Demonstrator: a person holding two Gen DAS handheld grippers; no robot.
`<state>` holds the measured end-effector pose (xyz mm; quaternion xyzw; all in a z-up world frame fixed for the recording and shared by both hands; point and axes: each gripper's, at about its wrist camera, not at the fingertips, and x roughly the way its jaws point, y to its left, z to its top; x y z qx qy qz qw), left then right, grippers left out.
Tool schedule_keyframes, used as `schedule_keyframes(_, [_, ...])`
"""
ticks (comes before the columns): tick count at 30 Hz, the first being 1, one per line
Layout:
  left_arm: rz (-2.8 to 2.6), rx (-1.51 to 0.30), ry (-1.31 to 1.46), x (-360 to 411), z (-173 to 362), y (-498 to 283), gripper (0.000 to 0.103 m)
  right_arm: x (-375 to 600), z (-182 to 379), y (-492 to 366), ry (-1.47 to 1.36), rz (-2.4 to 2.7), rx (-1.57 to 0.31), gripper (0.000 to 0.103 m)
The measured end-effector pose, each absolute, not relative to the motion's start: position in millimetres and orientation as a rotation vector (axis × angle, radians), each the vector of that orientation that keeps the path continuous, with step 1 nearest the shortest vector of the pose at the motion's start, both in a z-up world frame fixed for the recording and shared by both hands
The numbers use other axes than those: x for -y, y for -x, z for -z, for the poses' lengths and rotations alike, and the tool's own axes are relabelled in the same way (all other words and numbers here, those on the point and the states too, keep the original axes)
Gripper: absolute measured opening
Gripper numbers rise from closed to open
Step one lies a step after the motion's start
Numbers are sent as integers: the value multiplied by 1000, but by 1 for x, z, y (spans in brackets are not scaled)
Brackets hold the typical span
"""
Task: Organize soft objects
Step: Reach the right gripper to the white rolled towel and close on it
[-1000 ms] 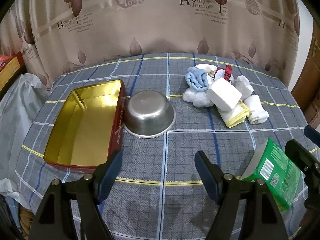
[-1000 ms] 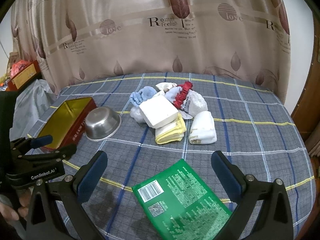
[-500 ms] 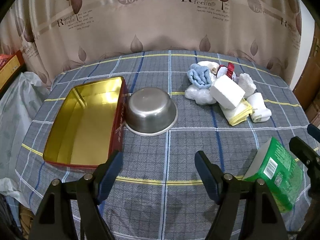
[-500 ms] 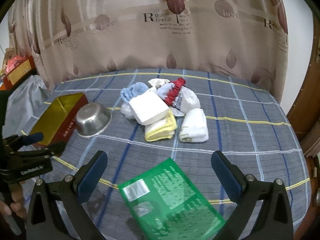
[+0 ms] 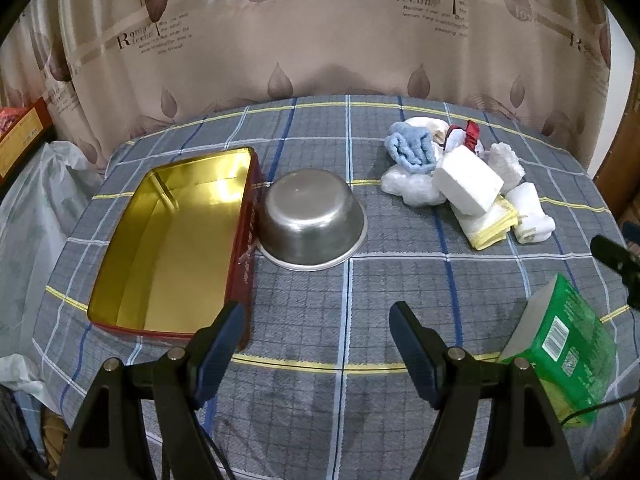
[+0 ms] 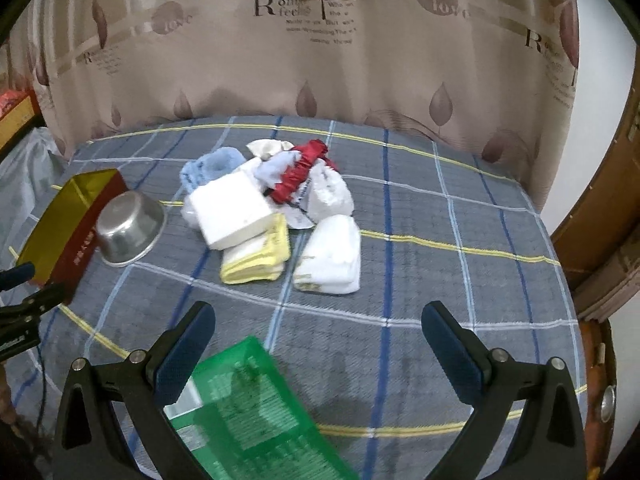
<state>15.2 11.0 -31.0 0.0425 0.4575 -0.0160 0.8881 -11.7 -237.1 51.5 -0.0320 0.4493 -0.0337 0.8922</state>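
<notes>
Right wrist view shows my right gripper [image 6: 318, 344] wide open, holding nothing; it could bump the green pack [image 6: 248, 416] and miss the soft pile [image 6: 272, 216].

Open cloth: the grey plaid tablecloth [image 5: 312, 312] lies bare ahead of both grippers.
Left block: an open red tin box with gold lining [image 5: 172, 240] beside an upturned steel bowl [image 5: 312, 224], apparently touching.
Far block: a heap of soft cloths [image 6: 276, 208].
Near block: a green plastic packet [image 6: 248, 408].
</notes>
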Motion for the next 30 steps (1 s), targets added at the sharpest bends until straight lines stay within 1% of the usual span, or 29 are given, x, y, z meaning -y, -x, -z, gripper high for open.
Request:
schedule_keyframes(5, [22, -960, -94, -12, 34, -20, 77, 249, -43, -12, 28, 56, -978, 100])
schedule_keyframes(6, [21, -960, -96, -12, 35, -20, 77, 250, -40, -17, 24, 58, -987, 96])
schedule_keyframes(9, [17, -957, -104, -12, 36, -22, 77, 256, -29, -33, 3, 61, -1025, 89])
schedule_keyframes(15, [20, -957, -123, -9, 39, -29, 77, 262, -5, -66, -15, 69, -1104, 84])
schedule_keyframes(22, [35, -971, -127, -7, 41, -40, 77, 264, 18, -93, -11, 61, -1179, 83])
schedule_keyframes(24, [41, -975, -130, -6, 41, -43, 77, 265, 25, -100, -11, 56, -1202, 78])
schedule_keyframes(27, [60, -985, -128, -2, 42, -47, 77, 266, 37, -109, 1, 51, -1246, 76])
schedule_keyframes(30, [71, -989, -131, 2, 43, -52, 77, 265, 46, -116, 19, 44, -1270, 72])
